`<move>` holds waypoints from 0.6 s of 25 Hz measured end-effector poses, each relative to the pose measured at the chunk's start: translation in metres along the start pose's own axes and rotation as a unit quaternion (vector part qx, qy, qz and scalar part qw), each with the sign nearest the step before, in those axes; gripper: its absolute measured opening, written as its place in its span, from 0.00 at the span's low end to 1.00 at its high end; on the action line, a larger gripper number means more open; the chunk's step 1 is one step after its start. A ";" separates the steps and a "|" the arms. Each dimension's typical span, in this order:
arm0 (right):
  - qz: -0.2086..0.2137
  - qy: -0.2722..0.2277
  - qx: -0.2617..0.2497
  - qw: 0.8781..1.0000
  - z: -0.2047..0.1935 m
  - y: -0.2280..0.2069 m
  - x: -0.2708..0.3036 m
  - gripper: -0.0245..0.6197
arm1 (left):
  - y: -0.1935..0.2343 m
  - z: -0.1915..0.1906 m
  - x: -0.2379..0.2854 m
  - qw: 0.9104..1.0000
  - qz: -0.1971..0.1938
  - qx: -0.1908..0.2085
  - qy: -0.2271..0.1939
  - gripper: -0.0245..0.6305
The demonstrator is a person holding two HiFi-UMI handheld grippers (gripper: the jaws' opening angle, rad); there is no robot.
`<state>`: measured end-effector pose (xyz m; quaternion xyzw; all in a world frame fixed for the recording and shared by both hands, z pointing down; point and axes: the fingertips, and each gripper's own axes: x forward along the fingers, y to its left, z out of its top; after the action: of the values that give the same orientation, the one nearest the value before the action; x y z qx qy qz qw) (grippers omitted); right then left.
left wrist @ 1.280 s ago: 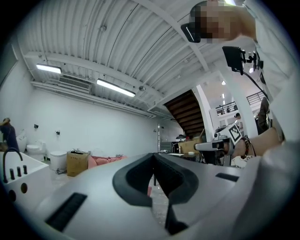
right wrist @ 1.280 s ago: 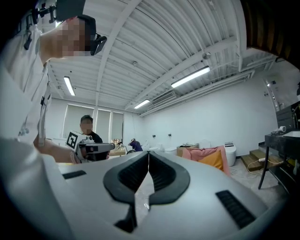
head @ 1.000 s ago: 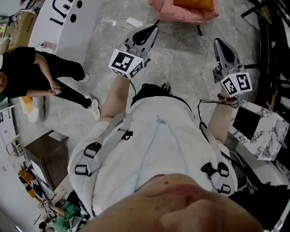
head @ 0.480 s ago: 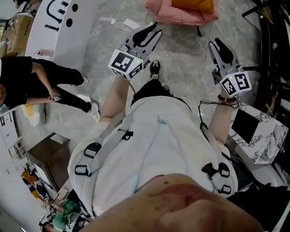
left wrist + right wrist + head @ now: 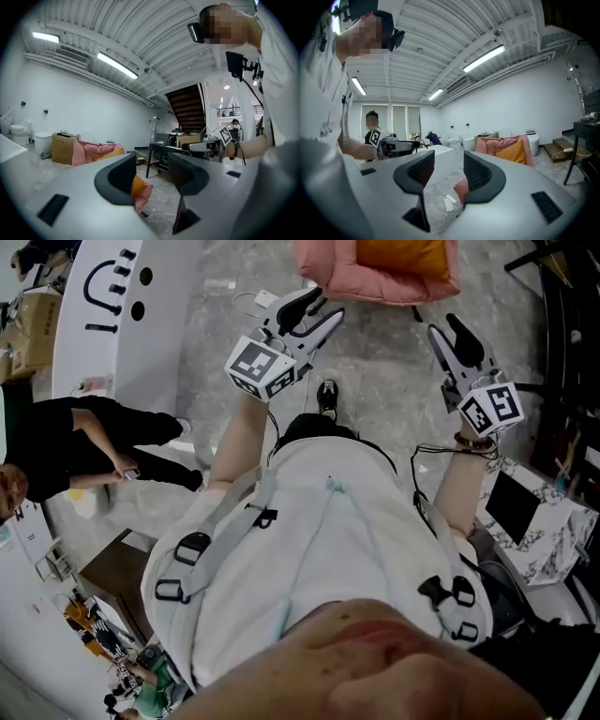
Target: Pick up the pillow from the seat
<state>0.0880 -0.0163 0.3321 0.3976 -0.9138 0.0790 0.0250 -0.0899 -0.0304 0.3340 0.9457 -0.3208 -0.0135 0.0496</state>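
Sitting on the pink seat (image 5: pixel 323 263) at the far end of the floor is the orange pillow (image 5: pixel 405 251), leaning into the seat's back, and nothing is touching it. From the right gripper view you can see the pillow (image 5: pixel 512 152) tucked in the pink cushioning, well off from the jaws.

The left gripper (image 5: pixel 321 307) is held up in the air on the near side of the seat, pointing toward its left corner. Its jaws are partway apart and opening, with nothing between them. In the left gripper view you only see floor and a bit of the seat past the gap. The right gripper (image 5: pixel 446 329) is up too, off to the right and aimed about the same way. It's also about half spread, opening and empty.

On the floor just left of the seat there's a white charger with its cable (image 5: pixel 267 298). The wearer's shoe (image 5: pixel 327 395) sits on the grey floor, between the two arms. Further left is a white counter (image 5: pixel 103 324) with black marks on it, and a bystander in black (image 5: pixel 84 442) is standing near it. A marble-look table (image 5: pixel 553 540) is at the near right.
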 end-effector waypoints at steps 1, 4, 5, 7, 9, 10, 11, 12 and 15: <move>-0.003 0.002 0.000 1.000 0.001 -0.006 0.006 0.36 | 0.008 -0.001 0.006 1.000 -0.004 -0.004 -0.001 0.36; -0.022 0.009 -0.004 1.000 0.007 -0.018 0.023 0.41 | 0.036 -0.003 0.023 1.000 -0.020 -0.013 -0.003 0.42; -0.029 0.010 -0.005 1.000 0.010 -0.021 0.031 0.42 | 0.047 -0.002 0.027 1.000 -0.025 -0.014 -0.002 0.43; -0.038 0.009 -0.003 0.999 0.014 -0.025 0.046 0.44 | 0.064 0.000 0.031 0.999 -0.035 -0.019 0.002 0.46; -0.044 0.004 0.003 0.999 0.017 -0.031 0.051 0.45 | 0.071 -0.001 0.037 0.999 -0.045 -0.022 0.008 0.49; -0.046 0.003 0.006 0.999 0.017 -0.034 0.051 0.45 | 0.072 -0.003 0.040 0.998 -0.049 -0.024 0.012 0.51; -0.048 0.004 0.007 0.999 0.017 -0.037 0.051 0.46 | 0.072 -0.005 0.043 0.998 -0.052 -0.027 0.017 0.53; -0.050 0.006 0.008 0.999 0.017 -0.040 0.052 0.47 | 0.073 -0.007 0.047 0.998 -0.056 -0.029 0.021 0.55; -0.052 0.013 0.012 0.998 0.016 -0.059 0.059 0.49 | 0.080 -0.013 0.067 0.997 -0.065 -0.036 0.035 0.59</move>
<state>0.0907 -0.1011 0.3296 0.4441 -0.8904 0.0933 0.0363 -0.0843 -0.1337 0.3557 0.9619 -0.2564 0.0051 0.0944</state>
